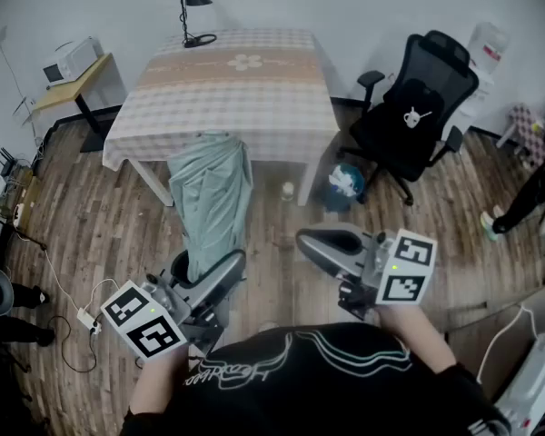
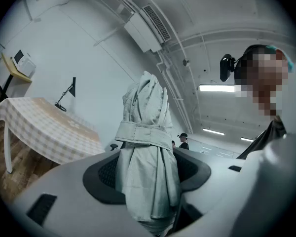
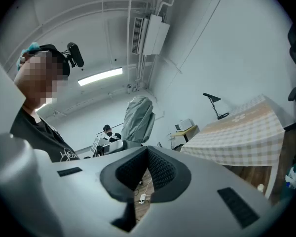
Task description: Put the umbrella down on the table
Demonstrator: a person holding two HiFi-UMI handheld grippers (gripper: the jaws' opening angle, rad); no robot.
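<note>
- the umbrella (image 1: 209,198) is folded, pale grey-green, and it is up in the air over the wooden floor (image 1: 118,225), not on the surface.
- a strap (image 2: 143,135) of the same cloth is wrapped round its folds; in the left gripper view the bundle stands up between the jaws and fills the gap between them.
- the left gripper (image 1: 204,266) is clenched on the umbrella near one end, with both dark pads pressed against the cloth.
- from our head view the umbrella's free end reaches away from us toward the surface (image 1: 236,80) and shows against the hanging near edge of its checked cloth; we cannot tell whether it touches the cloth.
- the right gripper (image 1: 331,242) is beside the left one and apart from the umbrella; its jaw tips meet and nothing is between them, only floor showing through the slit below.
- the surface carries a black lamp (image 1: 189,7) at its far left corner.
- a small bin (image 1: 345,184) stands on the floor by the surface's near right leg.
- a black office chair (image 1: 418,107) stands just to the right of the surface.
- a white microwave (image 1: 73,57) sits on a smaller surface (image 1: 82,84) against the wall, to the left.
- a white power strip (image 1: 86,318) with its cable lies on the floor to our left.
</note>
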